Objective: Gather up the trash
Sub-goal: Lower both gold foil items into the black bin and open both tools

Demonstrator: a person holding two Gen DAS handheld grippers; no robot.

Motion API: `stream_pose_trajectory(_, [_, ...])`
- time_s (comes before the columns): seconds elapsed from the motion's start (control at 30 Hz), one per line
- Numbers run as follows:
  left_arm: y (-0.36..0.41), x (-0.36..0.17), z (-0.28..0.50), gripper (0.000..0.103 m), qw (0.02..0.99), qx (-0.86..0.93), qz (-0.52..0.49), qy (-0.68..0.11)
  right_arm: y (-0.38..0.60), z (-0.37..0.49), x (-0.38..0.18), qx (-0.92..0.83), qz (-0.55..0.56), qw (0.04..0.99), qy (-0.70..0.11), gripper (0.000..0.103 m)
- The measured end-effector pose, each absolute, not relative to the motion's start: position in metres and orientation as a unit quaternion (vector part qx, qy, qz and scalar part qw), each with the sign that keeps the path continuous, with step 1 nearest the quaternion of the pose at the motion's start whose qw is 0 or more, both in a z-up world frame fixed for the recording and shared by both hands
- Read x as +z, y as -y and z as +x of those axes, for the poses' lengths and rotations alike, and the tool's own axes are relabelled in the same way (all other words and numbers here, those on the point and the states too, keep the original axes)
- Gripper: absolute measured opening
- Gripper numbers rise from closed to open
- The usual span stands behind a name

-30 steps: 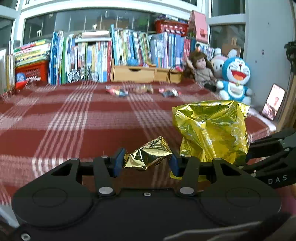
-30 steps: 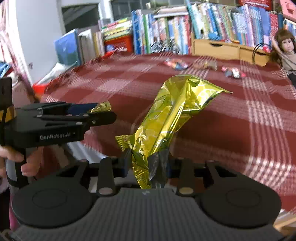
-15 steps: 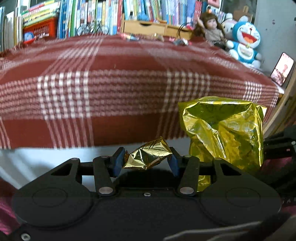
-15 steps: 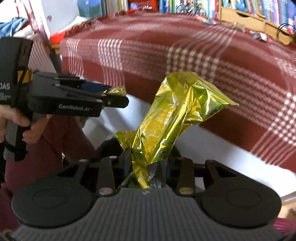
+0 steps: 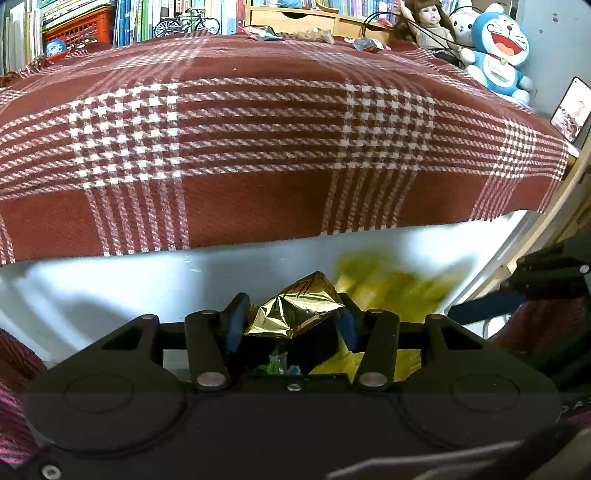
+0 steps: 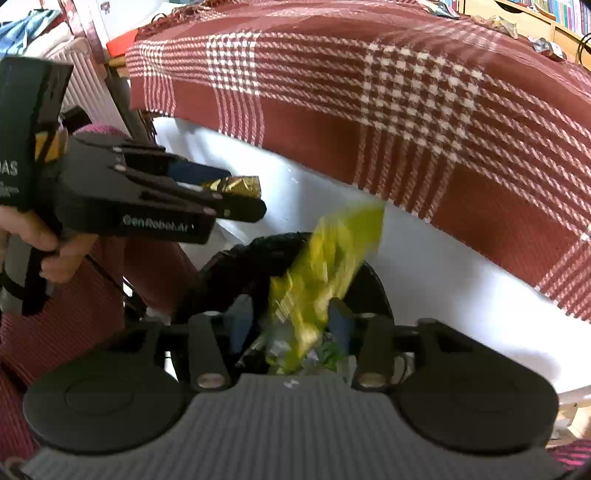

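The left gripper (image 5: 291,325) is clamped on a small crumpled gold foil wrapper (image 5: 295,314): both blue pads press against the sides of the wad, which fills the gap between them. From the right wrist view the same gripper (image 6: 236,199) juts in from the left, held by a hand (image 6: 40,240), with the gold wad (image 6: 232,183) poking out at its tip, above and to the left of the black bin (image 6: 236,266).

The right gripper (image 6: 291,325) has just been opening its jaws; they now stand apart, and the large yellow-gold foil bag (image 6: 325,273) hangs blurred between them, its lower end down among the rubbish in the bin and its upper end reaching above the bin's rim. The blue pads (image 6: 341,325) sit to either side of the bag and do not press on it. In the left wrist view this bag appears only as a yellow smear (image 5: 388,284) just right of the held wad, with more yellow foil below the fingers.

The bin stands on the floor in front of the white front panel (image 6: 443,258) that carries the red plaid cloth (image 5: 258,147). Beyond the bin, on the far side of the cloth, three more sweet wrappers (image 5: 310,35) lie in a loose row near a wooden drawer box (image 5: 291,16). A doll (image 5: 428,18) and a blue plush toy (image 5: 498,48) sit at the far right corner.
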State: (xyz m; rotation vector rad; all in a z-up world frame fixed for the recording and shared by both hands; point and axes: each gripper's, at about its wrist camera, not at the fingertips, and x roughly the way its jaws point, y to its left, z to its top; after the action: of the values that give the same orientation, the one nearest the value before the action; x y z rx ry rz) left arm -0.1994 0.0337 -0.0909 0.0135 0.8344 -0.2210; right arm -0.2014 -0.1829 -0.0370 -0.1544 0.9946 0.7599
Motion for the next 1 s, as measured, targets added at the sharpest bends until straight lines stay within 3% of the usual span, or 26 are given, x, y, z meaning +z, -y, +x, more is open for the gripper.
stream_pose_trajectory(0.63, [-0.028,-0.077,-0.207,0.051,0.909,-0.126,0.004,-0.398,0.217,-0.212,0.024,0.312,-0.037,0.845,-0.432,0.074])
stream_pose_trajectory(1.0, [-0.028,-0.063,-0.211,0.059,0.913,-0.14,0.016,-0.383,0.23,-0.214,0.048,0.289,-0.006,0.867,-0.407,0.078])
